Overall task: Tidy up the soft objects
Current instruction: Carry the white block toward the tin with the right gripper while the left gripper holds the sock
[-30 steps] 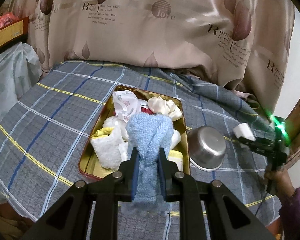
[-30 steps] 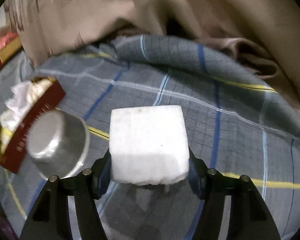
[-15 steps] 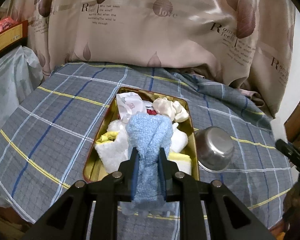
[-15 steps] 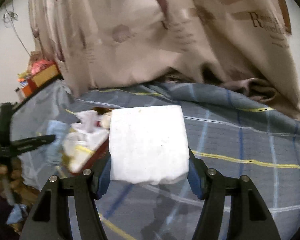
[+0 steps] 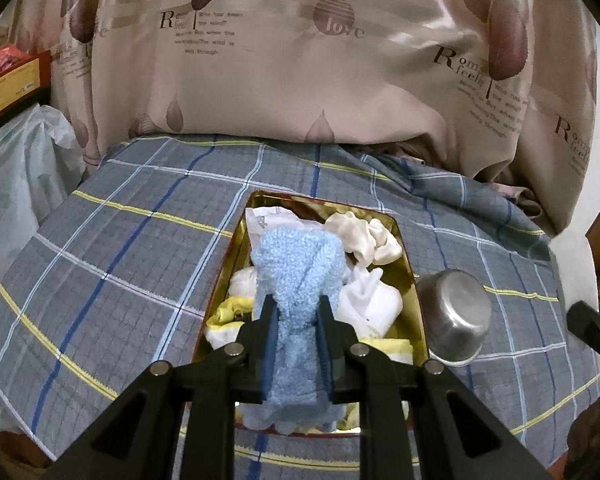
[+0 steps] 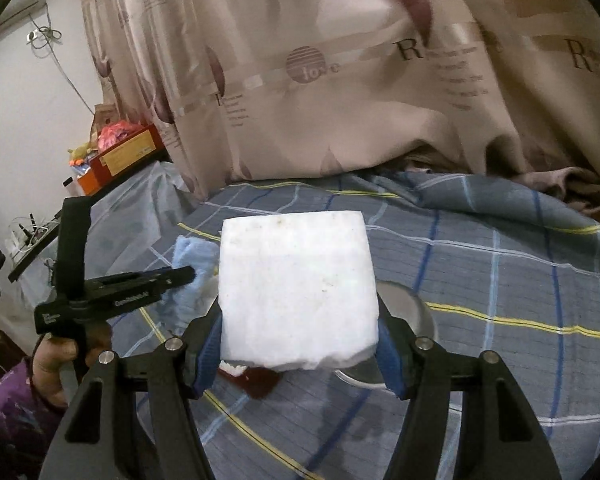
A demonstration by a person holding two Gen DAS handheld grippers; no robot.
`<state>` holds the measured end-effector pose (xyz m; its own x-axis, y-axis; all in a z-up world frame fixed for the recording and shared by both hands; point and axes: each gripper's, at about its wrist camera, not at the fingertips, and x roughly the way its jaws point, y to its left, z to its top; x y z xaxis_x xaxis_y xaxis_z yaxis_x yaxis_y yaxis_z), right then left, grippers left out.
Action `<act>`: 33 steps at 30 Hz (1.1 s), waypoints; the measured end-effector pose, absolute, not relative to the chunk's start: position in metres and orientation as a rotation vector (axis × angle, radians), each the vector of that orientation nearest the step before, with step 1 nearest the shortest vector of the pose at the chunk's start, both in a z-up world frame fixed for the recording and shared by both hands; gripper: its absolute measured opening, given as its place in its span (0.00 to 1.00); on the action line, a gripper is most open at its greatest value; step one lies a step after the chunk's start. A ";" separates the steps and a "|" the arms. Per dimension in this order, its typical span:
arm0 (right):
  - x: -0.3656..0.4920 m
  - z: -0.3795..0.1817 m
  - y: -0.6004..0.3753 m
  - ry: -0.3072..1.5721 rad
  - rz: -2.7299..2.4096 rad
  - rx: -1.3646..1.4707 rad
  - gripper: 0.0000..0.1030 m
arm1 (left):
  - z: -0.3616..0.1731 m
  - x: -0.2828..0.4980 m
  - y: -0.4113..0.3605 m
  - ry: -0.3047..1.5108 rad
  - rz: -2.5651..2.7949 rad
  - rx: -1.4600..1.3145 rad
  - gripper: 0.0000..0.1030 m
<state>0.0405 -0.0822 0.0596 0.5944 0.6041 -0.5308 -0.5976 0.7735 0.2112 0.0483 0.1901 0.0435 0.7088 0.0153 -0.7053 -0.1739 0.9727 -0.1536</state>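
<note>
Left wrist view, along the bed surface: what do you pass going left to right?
Clear plastic bag → bare plaid sheet → gold tin of soft items, with blue fuzzy cloth held over it → steel bowl → right gripper's tip.

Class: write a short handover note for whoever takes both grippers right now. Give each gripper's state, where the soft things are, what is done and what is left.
Left gripper: shut on the blue cloth, held over the tin.
Right gripper: shut on the white block, held above the checked cloth, over the steel bowl.
Tin: on the checked cloth, already holding white, cream and yellow soft items. The bowl sits beside it, to its right in the left wrist view.
Done: several soft items are in the tin.
Left: probably place the blue cloth and the white block; neither is released yet.
</note>
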 end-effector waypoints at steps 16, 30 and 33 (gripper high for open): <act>0.093 0.020 0.011 0.707 0.743 -0.046 0.60 | 0.021 0.055 0.194 0.803 0.047 -0.213 0.21; 0.116 0.001 0.037 0.735 0.738 -0.048 0.60 | 0.017 0.058 0.197 0.796 0.039 -0.190 0.21; 0.119 0.000 0.039 0.741 0.738 -0.047 0.60 | 0.014 0.059 0.196 0.798 0.038 -0.180 0.21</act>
<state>0.1188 0.0390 0.0003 0.5011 0.5945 -0.6289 -0.6260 0.7508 0.2110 0.0589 0.1965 0.0144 0.6985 -0.0340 -0.7148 -0.1021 0.9839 -0.1466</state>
